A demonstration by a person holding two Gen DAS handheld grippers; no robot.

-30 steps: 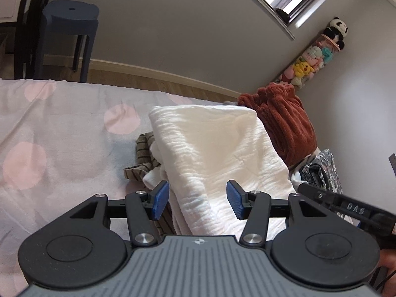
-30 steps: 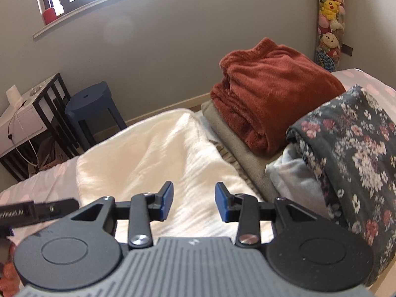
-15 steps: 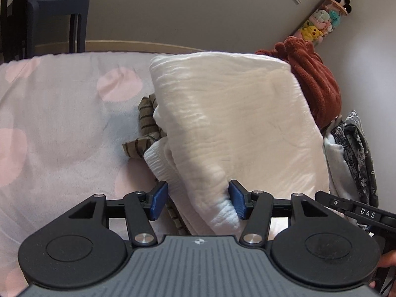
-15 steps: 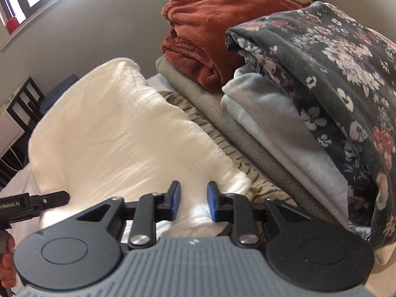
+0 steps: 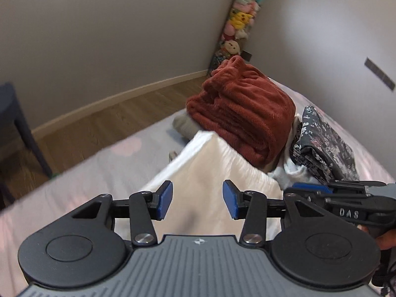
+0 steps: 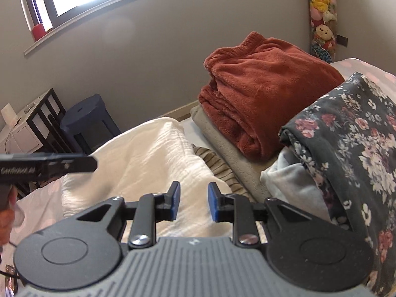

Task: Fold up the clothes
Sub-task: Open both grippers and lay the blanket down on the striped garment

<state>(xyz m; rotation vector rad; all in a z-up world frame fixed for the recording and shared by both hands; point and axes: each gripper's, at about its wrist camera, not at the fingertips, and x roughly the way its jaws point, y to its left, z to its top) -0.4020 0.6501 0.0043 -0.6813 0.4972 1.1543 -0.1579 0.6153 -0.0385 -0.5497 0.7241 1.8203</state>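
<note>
A folded white cloth (image 5: 217,168) lies on the pink-spotted bed sheet (image 5: 99,173), against a pile of folded clothes. My left gripper (image 5: 198,200) hovers at its near edge. Its jaws are closing with the cloth between the blue pads, which do not press on it. At the cloth's right corner my right gripper (image 6: 193,203) stands narrow, and the white cloth (image 6: 148,153) fills the gap between its pads. The right gripper (image 5: 309,188) also shows from the side in the left wrist view, and the left gripper (image 6: 81,165) juts in over the cloth's left end.
The pile holds a rust fleece (image 6: 259,89) on a beige fold (image 6: 222,136), a striped piece (image 6: 217,165), a pale grey garment (image 6: 289,180) and a dark floral garment (image 6: 346,128). A blue stool (image 6: 84,113) and a black-framed side table (image 6: 32,118) stand by the wall.
My left gripper swung right and rose, rolling, and its jaws narrowed. The right gripper dipped to the cloth's edge, narrowed its jaws, then tilted back up.
</note>
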